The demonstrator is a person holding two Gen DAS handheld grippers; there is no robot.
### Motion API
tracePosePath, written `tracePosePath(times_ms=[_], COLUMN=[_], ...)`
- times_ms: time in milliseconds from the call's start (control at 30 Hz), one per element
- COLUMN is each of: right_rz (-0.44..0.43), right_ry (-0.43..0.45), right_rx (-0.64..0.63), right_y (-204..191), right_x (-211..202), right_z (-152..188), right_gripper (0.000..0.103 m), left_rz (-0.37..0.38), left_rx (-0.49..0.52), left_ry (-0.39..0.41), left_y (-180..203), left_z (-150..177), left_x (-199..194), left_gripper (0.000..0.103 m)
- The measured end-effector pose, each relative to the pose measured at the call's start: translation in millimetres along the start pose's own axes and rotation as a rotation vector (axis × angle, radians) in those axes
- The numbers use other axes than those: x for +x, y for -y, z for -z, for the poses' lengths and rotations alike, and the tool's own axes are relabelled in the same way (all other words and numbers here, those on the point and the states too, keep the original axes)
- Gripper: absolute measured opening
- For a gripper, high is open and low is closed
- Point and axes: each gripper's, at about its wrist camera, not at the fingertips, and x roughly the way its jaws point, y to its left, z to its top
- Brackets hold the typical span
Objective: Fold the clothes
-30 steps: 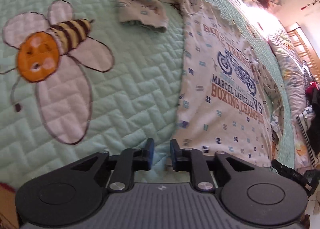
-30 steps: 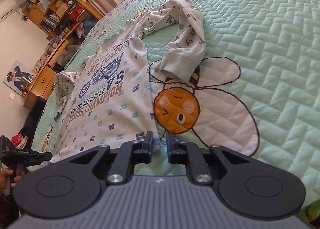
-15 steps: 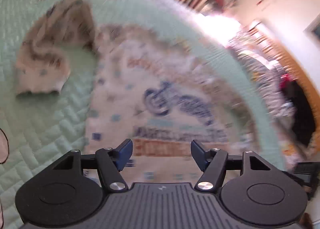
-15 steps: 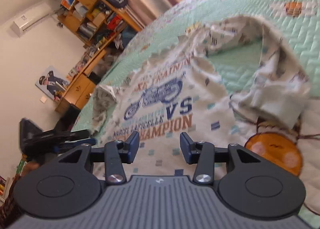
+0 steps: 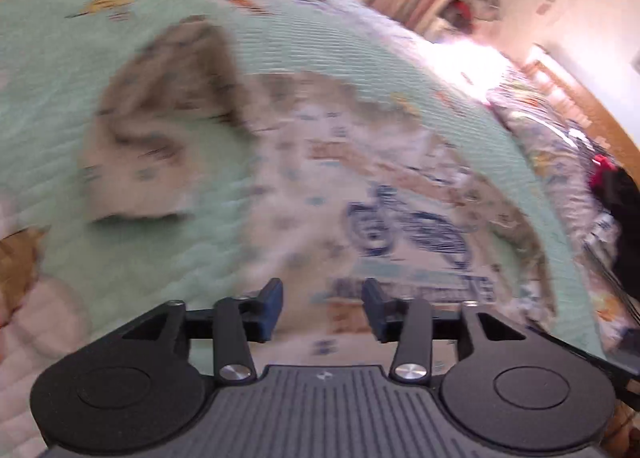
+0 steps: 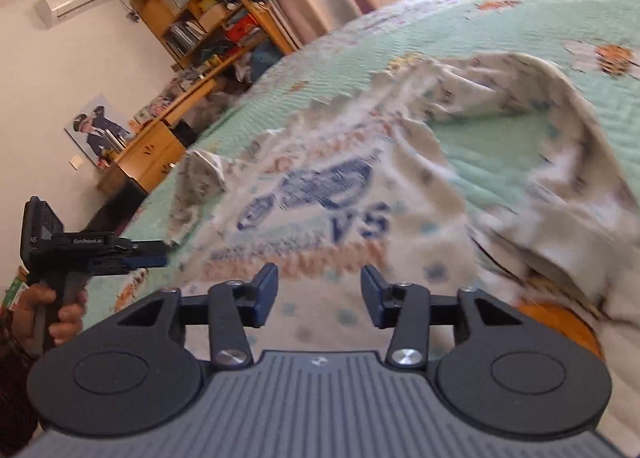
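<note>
Garment: a cream long-sleeved shirt with small blue squares and a blue motorbike print (image 6: 344,218) lies spread flat, print side up, on a mint-green quilted bedspread (image 6: 520,18) covering a bed.
Sleeves: one patterned sleeve (image 6: 568,162) loops out and back to the right of the shirt's body; the other sleeve (image 6: 200,182) sits bunched at the far left edge.
Left gripper (image 5: 322,308): hovers over the lower shirt, blue-padded fingers (image 5: 272,308) apart and opening, nothing between them.
Right gripper (image 6: 318,294): also above the hem area, fingers (image 6: 266,292) parted, holding nothing.
Step in hand: likely choosing new grip points for the first fold, none made yet.
Doing it well: pinch only the shirt's cloth, not the quilt beneath; take matching points on one side; bring each sleeve inward first so the fold lies flat.
Blur: both views are smeared, so exact edges are hard to place.
Around: a wooden bookshelf crowded with books (image 6: 208,18), a low wooden cabinet (image 6: 144,158), a wall poster (image 6: 100,130) and a white air conditioner (image 6: 72,4).
In the way: the looped sleeve and the bunched sleeve; the bedspread near the shirt carries nothing else.
</note>
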Motion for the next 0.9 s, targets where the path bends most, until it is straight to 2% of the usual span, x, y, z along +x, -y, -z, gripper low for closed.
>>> tracePosePath(times_ms=[67, 100, 167, 200, 233, 267, 333, 367, 400, 433, 467, 500, 533, 600, 633, 700, 767, 800, 833, 867, 900], right_rz=[-0.005, 0.009, 0.055, 0.079, 0.104, 0.112, 0.089, 0.085, 0.082, 0.078, 0.081, 0.081, 0.080, 0.079, 0.079, 0.131, 0.173, 0.168, 0.163, 0.173, 0.183], right_ry=[0.003, -0.005, -0.028, -0.029, -0.030, -0.033, -0.026, -0.016, -0.006, 0.005, 0.029, 0.048, 0.066, 0.103, 0.121, 0.181, 0.220, 0.224, 0.223, 0.229, 0.235], right_rx=[-0.012, -0.008, 0.028, 0.048, 0.067, 0.102, 0.167, 0.158, 0.147, 0.136, 0.125, 0.147, 0.171, 0.219, 0.243, 0.350, 0.458, 0.500, 0.522, 0.536, 0.550], right_y=[-2, 2, 21, 32, 43, 51, 61, 59, 56, 54, 52, 54, 57, 62, 65, 85, 107, 117, 123, 128, 132], right_x=[15, 23, 27, 25, 23, 16, 3, 0, -3, -7, -8, -6, -3, 2, 4, 6, 8, 12, 17, 21, 25], right_z=[-8, -10, -5, 0, 4, 7, 10, 8, 5, 2, -5, -12, -19, -33, -40, -49, -54, -57, -60, -63, -66], right_gripper=[0.050, 0.050, 0.048, 0.022, 0.008, 0.000, 0.000, 0.005, 0.015, 0.022, 0.034, 0.038, 0.039, 0.043, 0.046, 0.061, 0.063, 0.063, 0.063, 0.063, 0.063], left_rz=[0.012, -0.024, -0.101, -0.112, -0.125, -0.124, -0.096, -0.095, -0.099, -0.104, -0.104, -0.098, -0.081, -0.041, -0.033, -0.074, -0.134, -0.133, -0.125, -0.117, -0.113], left_rx=[0.059, 0.087, 0.127, 0.115, 0.080, 0.044, 0.005, 0.006, 0.011, 0.021, 0.036, 0.055, 0.076, 0.111, 0.125, 0.147, 0.130, 0.121, 0.124, 0.130, 0.134], left_ry=[-0.050, -0.078, -0.096, -0.086, -0.085, -0.085, -0.090, -0.091, -0.092, -0.085, -0.069, -0.051, -0.031, -0.004, -0.004, -0.023, -0.089, -0.093, -0.081, -0.074, -0.070], left_y=[20, 22, 14, 4, -7, -18, -35, -37, -36, -31, -23, -14, -3, 19, 27, 36, 32, 28, 28, 29, 29], left_z=[-1, 3, 12, 14, 15, 17, 20, 21, 21, 20, 17, 15, 13, 6, 3, 1, 4, 7, 9, 10, 10], left_x=[24, 36, 47, 42, 35, 29, 14, 9, 5, 2, -1, -2, -3, 1, 6, 25, 49, 54, 54, 53, 52], left_gripper=[0.062, 0.061, 0.037, 0.016, 0.003, 0.002, 0.002, 0.003, 0.007, 0.020, 0.029, 0.045, 0.051, 0.055, 0.062, 0.071, 0.071, 0.072, 0.079, 0.081, 0.080])
